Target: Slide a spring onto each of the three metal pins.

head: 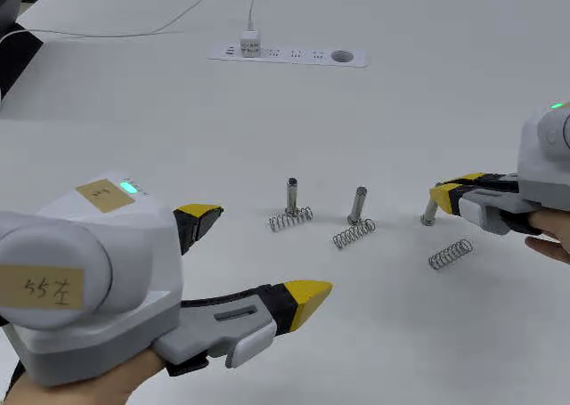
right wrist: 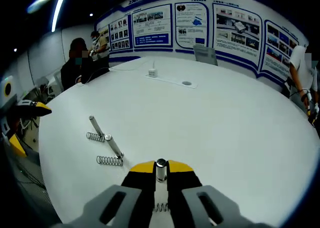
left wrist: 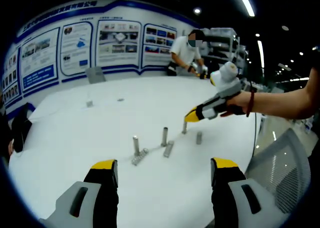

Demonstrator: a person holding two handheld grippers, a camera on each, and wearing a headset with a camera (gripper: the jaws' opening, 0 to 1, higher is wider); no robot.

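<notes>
Head view, reading from the left: we see the left gripper (head: 254, 254) low over the white table (head: 401, 111), its yellow-tipped jaws spread wide with nothing between them. To its right the left pin (head: 291, 194) stands upright, and the left spring (head: 290, 219) lies flat at its foot. Next comes the middle pin (head: 358, 205), also upright, with the middle spring (head: 354, 234) on its side at the base. No pin wears a spring yet, so we judge the task barely begun.

Furthest right, the right pin (head: 428, 214) leans, its top caught in the right gripper (head: 443, 198). In the right gripper view the two yellow tips sit snug against either side of that pin's head, so we take the jaws as closed on it.

The right spring (head: 450, 254) lies flat just beside this pin, on our side of it and below the right gripper. Its long axis runs along the table, across the pin's. The empty left gripper is well apart from it, with the other pins between, so that spring must be lifted and turned in line with the held pin.
</notes>
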